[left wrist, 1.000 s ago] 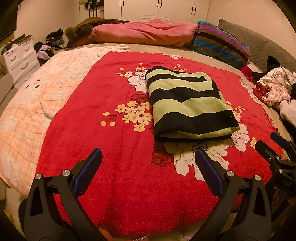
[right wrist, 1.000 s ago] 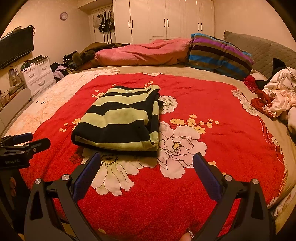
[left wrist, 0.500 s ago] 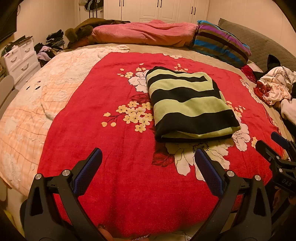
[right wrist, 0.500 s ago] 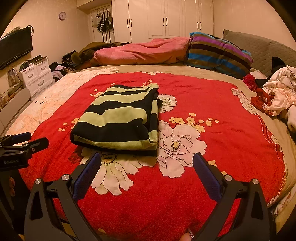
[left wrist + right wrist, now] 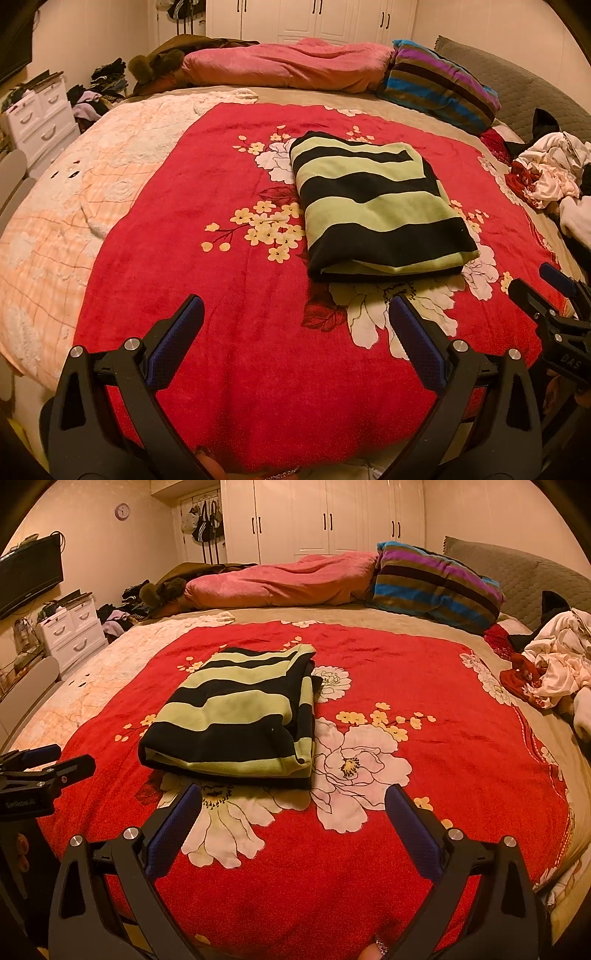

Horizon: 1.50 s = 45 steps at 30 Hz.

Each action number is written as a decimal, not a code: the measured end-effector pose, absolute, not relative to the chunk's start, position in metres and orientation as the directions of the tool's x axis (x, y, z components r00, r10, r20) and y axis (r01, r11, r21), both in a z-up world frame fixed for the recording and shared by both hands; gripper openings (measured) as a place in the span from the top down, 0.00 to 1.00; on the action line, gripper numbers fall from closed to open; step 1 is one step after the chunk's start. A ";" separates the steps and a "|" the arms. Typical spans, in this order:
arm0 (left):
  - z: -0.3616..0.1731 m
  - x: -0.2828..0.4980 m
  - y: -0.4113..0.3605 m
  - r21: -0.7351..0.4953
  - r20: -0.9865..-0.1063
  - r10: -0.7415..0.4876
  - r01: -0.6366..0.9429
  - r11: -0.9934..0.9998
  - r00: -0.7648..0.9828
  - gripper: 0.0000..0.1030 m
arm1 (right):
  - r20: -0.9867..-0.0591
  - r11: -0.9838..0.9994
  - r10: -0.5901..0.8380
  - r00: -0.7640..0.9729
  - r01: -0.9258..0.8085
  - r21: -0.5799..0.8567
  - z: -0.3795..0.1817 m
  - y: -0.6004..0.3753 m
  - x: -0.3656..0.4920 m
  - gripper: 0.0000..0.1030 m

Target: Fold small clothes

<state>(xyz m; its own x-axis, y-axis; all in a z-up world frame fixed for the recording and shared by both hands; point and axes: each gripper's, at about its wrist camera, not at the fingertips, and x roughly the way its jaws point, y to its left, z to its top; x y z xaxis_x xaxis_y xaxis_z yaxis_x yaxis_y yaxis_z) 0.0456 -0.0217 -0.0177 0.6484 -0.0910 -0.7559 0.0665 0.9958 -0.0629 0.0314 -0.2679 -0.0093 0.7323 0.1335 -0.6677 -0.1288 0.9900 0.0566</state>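
A folded garment with light green and black stripes [image 5: 373, 206] lies flat on the red flowered blanket [image 5: 207, 206]; it also shows in the right wrist view [image 5: 240, 716]. My left gripper [image 5: 295, 314] is open and empty, held above the blanket's near part, short of the garment's near edge. My right gripper [image 5: 293, 803] is open and empty, also near the front of the bed, just short of the garment. Each gripper shows at the edge of the other's view: the right one [image 5: 546, 295], the left one [image 5: 48, 764].
A heap of unfolded white and red clothes [image 5: 546, 177] lies at the bed's right side, also in the right wrist view [image 5: 546, 672]. A pink duvet [image 5: 288, 66] and striped pillow [image 5: 439, 85] lie at the back. A white drawer unit [image 5: 74, 635] stands left of the bed.
Both grippers have drifted very slightly relative to the bed. The garment has not moved, and both grippers stay open.
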 end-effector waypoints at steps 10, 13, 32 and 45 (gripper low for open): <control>-0.016 0.046 -0.022 -0.055 -0.754 -0.087 0.069 0.996 0.651 0.09 | -0.670 0.990 0.132 0.731 -0.126 0.058 -0.011 -0.268 0.031 0.04; -0.015 0.045 -0.022 -0.054 -0.752 -0.087 0.070 0.996 0.653 0.09 | -0.672 0.990 0.131 0.729 -0.125 0.058 -0.012 -0.269 0.031 0.04; -0.023 0.053 -0.026 -0.042 -0.780 -0.074 0.065 0.997 0.621 0.09 | -0.689 0.991 0.134 0.712 -0.106 0.084 -0.019 -0.275 0.037 0.04; -0.045 0.123 0.113 -0.011 -0.813 0.177 -0.318 0.948 0.555 0.09 | -0.725 0.924 -0.098 0.682 0.334 0.188 -0.040 -0.440 0.104 0.04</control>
